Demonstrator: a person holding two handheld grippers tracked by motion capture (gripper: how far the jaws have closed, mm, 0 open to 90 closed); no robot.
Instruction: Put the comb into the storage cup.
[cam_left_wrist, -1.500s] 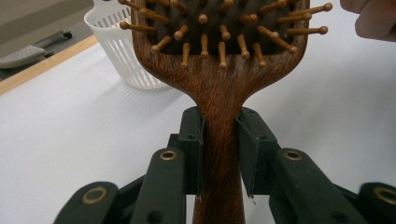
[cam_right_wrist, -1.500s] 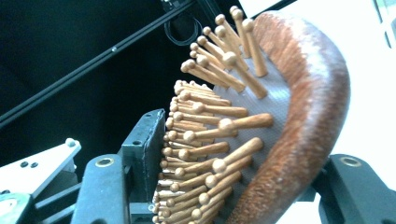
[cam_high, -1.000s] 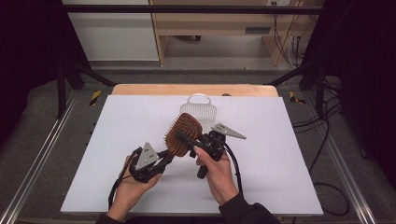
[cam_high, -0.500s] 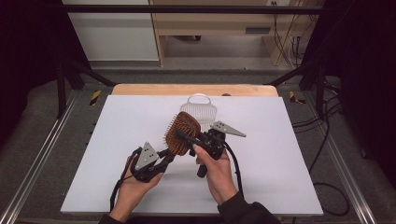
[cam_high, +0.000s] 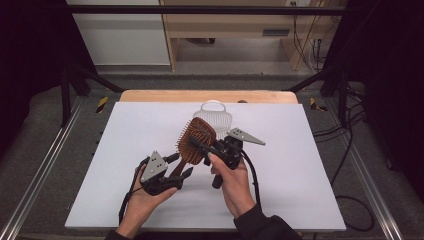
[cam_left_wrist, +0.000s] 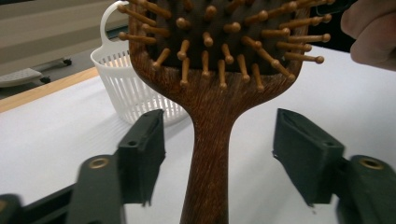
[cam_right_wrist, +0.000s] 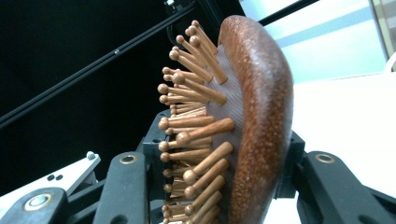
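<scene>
A wooden paddle hairbrush (cam_high: 199, 136) with wooden pins is held above the white table. My right gripper (cam_high: 196, 145) is shut on its head; in the right gripper view the head (cam_right_wrist: 261, 116) stands edge-on between the jaws, pins facing left. My left gripper (cam_high: 180, 166) is open around the handle (cam_left_wrist: 210, 140), with a clear gap on each side between jaw and wood. A white slatted basket (cam_high: 215, 114) stands behind the brush, and it shows past the left jaw (cam_left_wrist: 126, 88) in the left gripper view.
The white table top (cam_high: 300, 165) has a wooden strip (cam_high: 150, 96) along its far edge. Metal rails run along both sides. Cables trail at the right (cam_high: 345, 150). A shelf unit stands on the floor beyond the table.
Hardly anything has moved. Both hands and the brush stay over the middle of the table, the left gripper still at the handle.
</scene>
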